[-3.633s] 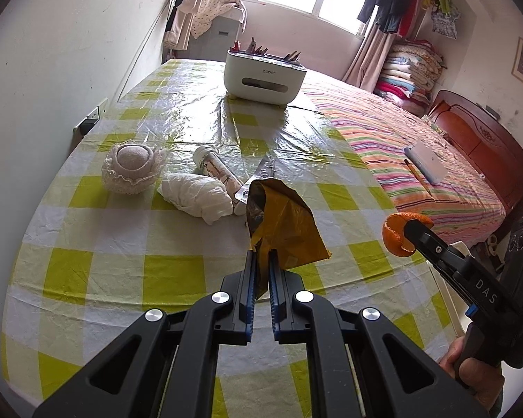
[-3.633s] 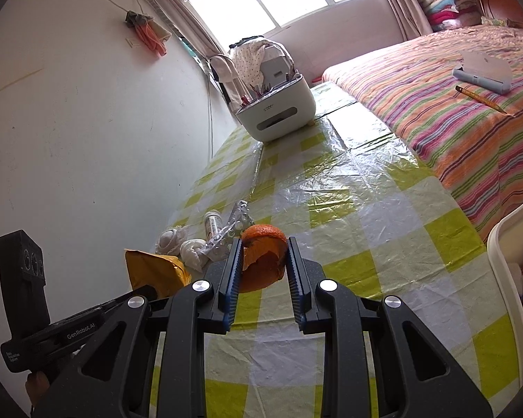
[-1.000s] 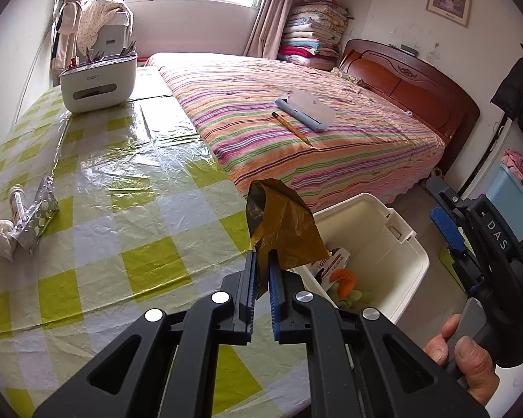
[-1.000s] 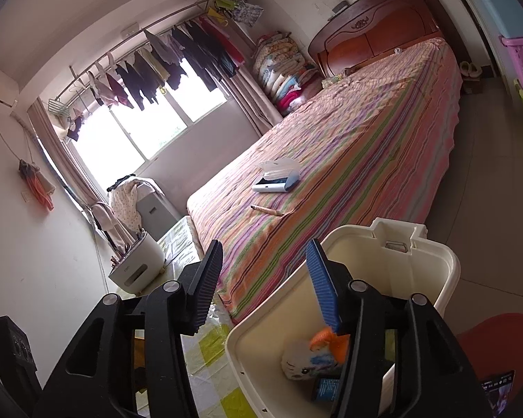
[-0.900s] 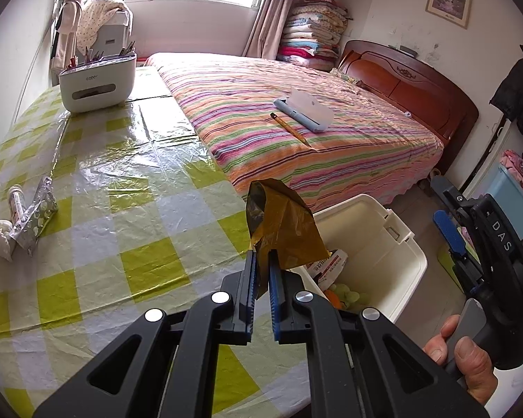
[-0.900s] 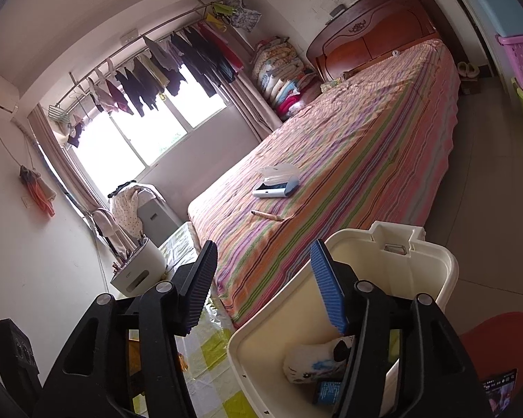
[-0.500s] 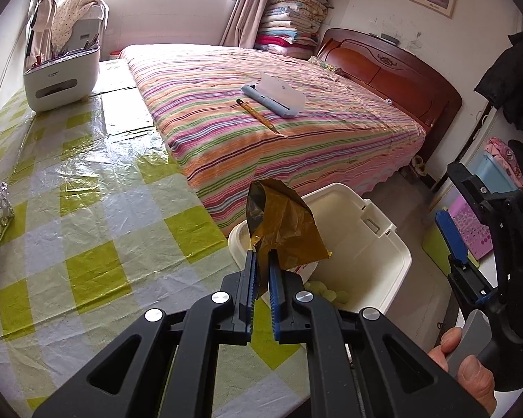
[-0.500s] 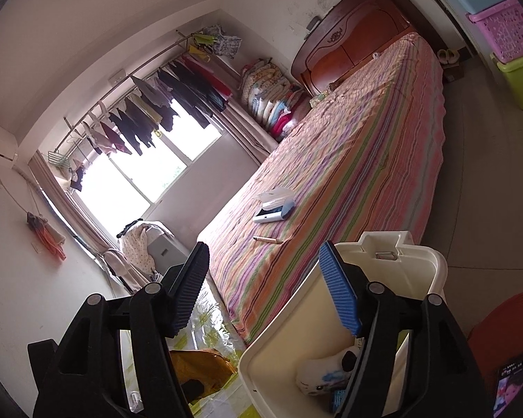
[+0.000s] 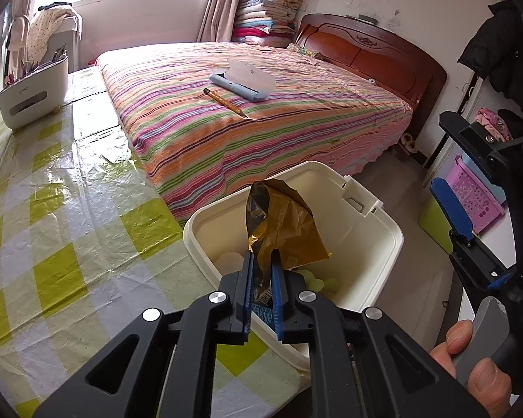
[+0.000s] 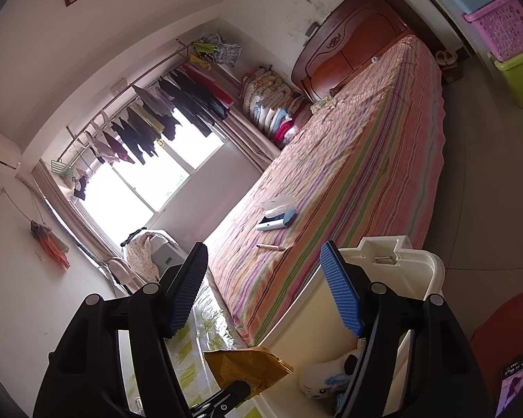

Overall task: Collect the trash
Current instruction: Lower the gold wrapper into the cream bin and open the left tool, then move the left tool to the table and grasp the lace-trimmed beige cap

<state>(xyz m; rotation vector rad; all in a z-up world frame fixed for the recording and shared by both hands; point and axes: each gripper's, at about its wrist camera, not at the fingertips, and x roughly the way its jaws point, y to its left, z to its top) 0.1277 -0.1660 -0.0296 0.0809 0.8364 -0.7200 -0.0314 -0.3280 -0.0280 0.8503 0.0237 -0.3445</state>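
The wrapper [image 9: 286,230] is held upright between the jaws of the left gripper [image 9: 261,261], directly above the open bin [image 9: 394,240], so the coming drop is judged to be straight down. Those jaws have just been opening; a narrow gap is seen, with the wrapper's lower end still lodged between the pads, though whether it is still pinched cannot be told. Its long axis runs up and away from the fingertips, leaning slightly toward the bin's far wall.

The right gripper [image 10: 265,289] is spread wide with nothing between its jaws, and is held beside the bin's far side; the left is the nearer to the wrapper.

The wrapper is a thin, crinkled film, gold-brown and glossy, creased into a rough cone. The bin is smooth cream plastic, rectangular with rounded corners and a latch on its far rim; it stands against the table's [image 9: 69,237] edge nearest the bed [image 9: 261,118]. Other scraps are seen at its bottom. The table is covered in shiny, wrinkled green-checked plastic.
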